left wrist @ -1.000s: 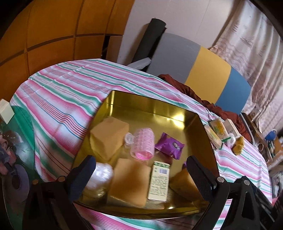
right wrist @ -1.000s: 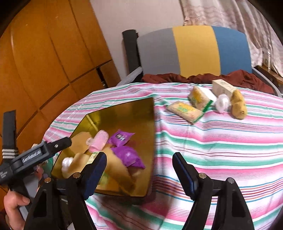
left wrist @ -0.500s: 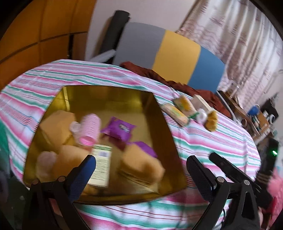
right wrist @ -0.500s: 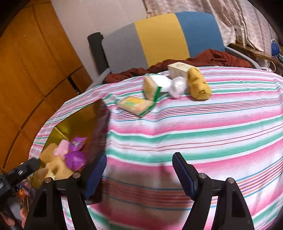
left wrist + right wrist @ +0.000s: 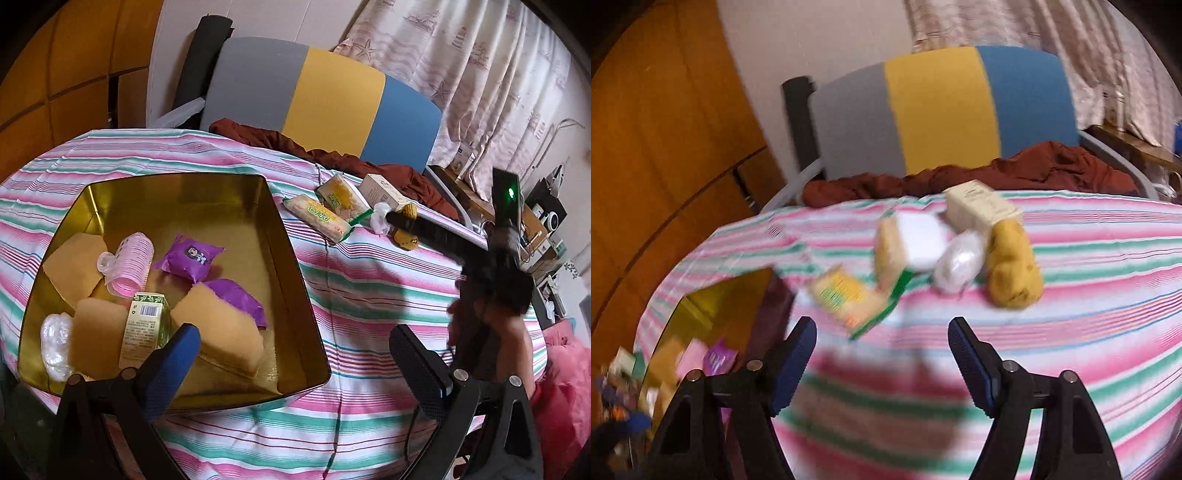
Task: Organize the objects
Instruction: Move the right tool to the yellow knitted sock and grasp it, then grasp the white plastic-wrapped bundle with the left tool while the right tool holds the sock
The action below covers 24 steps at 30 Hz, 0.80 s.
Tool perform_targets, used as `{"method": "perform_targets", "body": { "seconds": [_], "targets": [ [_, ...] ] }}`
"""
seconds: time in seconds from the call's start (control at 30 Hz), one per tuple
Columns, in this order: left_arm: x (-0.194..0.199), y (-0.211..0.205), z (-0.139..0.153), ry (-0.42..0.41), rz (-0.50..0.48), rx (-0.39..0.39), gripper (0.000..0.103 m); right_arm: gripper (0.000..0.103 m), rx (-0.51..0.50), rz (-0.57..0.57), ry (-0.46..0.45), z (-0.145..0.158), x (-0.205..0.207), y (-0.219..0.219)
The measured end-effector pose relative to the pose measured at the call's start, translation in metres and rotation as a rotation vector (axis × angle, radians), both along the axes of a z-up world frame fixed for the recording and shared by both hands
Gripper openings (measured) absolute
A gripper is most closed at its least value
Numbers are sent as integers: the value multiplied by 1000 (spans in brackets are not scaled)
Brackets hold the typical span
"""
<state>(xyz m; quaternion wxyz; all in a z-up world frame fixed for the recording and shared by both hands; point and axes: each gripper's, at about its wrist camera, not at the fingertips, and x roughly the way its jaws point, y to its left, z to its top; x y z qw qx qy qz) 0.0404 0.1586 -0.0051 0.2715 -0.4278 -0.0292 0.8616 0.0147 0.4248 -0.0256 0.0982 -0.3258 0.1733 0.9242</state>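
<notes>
both wrist views have swung away from the gold tin point(image 5: 295, 258) toward the loose items at the table's far side; in the right wrist view the tin has slid to about 8 o'clock. the left gripper point(image 5: 293, 356) hangs with jaws wide and nothing between them, over the tin's near right corner and the striped tablecloth point(image 5: 369, 302). the right gripper point(image 5: 882, 354) has its jaws closing, though wide apart yet, only bare cloth between them. ahead of it at 12 o'clock lie two yellow snack packets point(image 5: 846, 295), a cream box point(image 5: 979, 206), a clear wrapped lump point(image 5: 960, 262) and a mustard plush piece point(image 5: 1012, 266), close together. the tin holds tan sponges point(image 5: 218, 328), a pink roller point(image 5: 129, 264), purple packets point(image 5: 190, 256) and a small green box point(image 5: 142, 325).
</notes>
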Motion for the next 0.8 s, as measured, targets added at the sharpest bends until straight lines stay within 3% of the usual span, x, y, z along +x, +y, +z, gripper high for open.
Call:
{"method": "perform_targets", "body": {
  "seconds": [0.07,0.2,0.47,0.6,0.8],
  "targets": [
    [-2,2,-1,-2,-4,-8,103,75,41,-94,-3,-2,1,19],
    [-5,6,-4,-15,1,-1,103,75,22,-181,-46,-16,-7,60],
    [-3,24,-7,-25,-41,-34,103,74,-29,-173,-89,-40,-35,99],
    [-2,32,-5,-16,-56,-48,103,47,-93,-146,-102,-57,-41,106],
    [-5,51,-2,-29,-77,-54,103,36,-31,-134,-96,-55,-19,102]
  ]
}}
